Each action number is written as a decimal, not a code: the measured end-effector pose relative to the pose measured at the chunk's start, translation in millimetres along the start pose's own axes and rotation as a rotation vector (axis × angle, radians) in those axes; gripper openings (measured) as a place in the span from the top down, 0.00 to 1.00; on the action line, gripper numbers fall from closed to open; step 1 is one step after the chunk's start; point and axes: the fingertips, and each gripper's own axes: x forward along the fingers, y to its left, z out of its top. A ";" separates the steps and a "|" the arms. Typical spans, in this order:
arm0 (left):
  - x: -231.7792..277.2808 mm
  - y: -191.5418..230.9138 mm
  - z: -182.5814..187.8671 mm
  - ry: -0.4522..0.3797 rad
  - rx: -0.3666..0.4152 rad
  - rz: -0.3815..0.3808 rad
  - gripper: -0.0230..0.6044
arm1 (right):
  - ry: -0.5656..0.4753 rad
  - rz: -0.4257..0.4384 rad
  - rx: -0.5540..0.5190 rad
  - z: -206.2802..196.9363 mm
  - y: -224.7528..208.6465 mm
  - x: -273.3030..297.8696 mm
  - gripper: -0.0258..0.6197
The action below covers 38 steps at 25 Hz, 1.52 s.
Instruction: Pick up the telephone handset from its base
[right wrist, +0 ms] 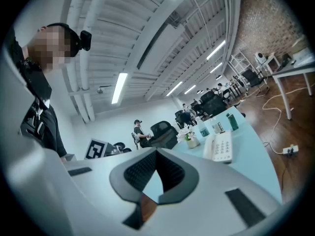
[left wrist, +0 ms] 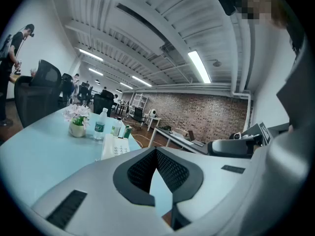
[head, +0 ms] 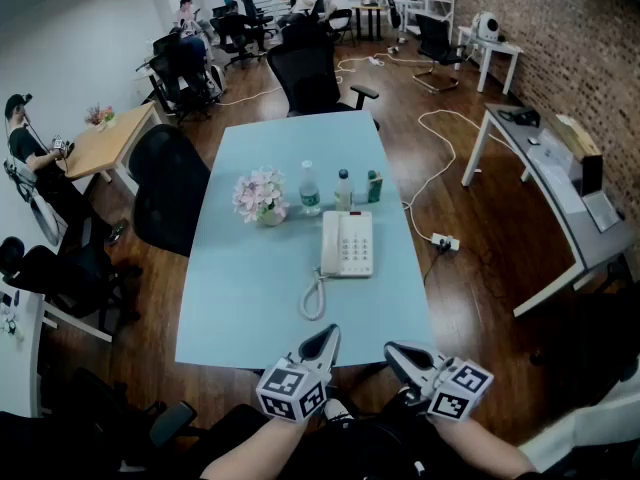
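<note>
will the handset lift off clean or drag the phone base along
The handset looks like rigid, smooth plastic, so probably stiff and a bit slippery. Its coiled cord lies slack in a loop on the table, so it should stretch first; a high lift might then tug the base.

The tabletop [head: 250, 298] is smooth and matt; the telephone [head: 347, 243] looks like smooth plastic with a slight sheen. The floor [head: 480, 268] is glossy wood planking, the wall [head: 560, 28] rough bare brick.
</note>
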 end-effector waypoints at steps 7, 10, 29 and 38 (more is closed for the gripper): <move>47.2 56.9 22.2 0.054 0.091 0.103 0.96 | 0.009 0.027 -0.029 24.0 -28.0 26.4 0.93; 71.1 81.7 28.6 0.096 0.112 0.170 0.96 | 0.023 0.064 -0.048 37.3 -42.5 40.5 0.93; 301.7 265.9 12.2 0.431 0.091 0.448 0.54 | 0.034 0.142 -0.069 116.6 -154.5 63.8 0.93; 332.7 295.2 -19.8 0.495 0.059 0.496 0.54 | 0.056 0.109 -0.020 111.4 -188.6 61.2 0.93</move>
